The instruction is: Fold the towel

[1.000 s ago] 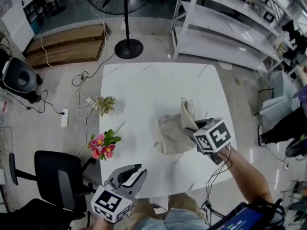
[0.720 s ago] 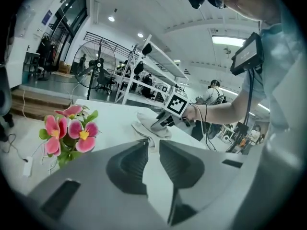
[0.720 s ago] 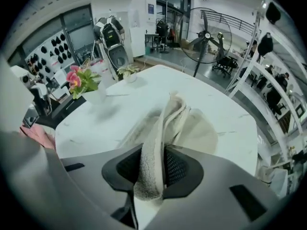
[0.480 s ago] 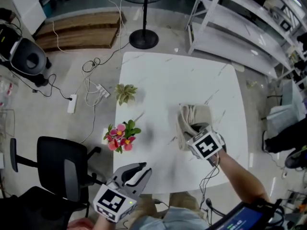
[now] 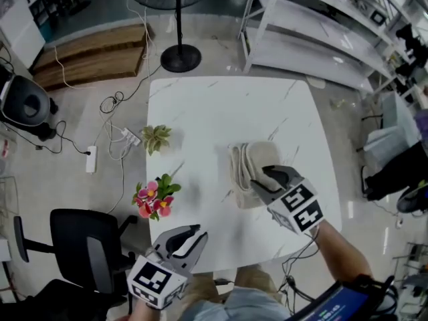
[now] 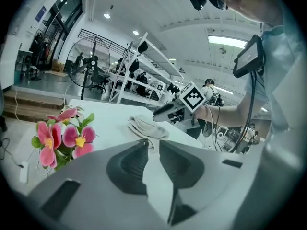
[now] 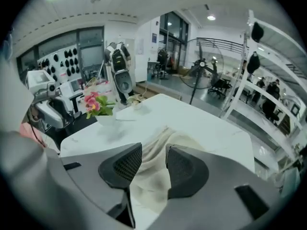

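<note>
Right gripper view, towel [image 7: 152,176] on table [image 7: 201,123], between the opening fingers [image 7: 187,174]

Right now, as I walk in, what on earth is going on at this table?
A person with a two-jaw gripper in each hand is folding a beige cloth towel on a white marble-patterned table. The towel lies folded in a bundle. The right gripper hovers at its near edge, jaws opening, not gripping the cloth. The left gripper hangs empty by the table's near edge, jaws slightly apart.
</note>
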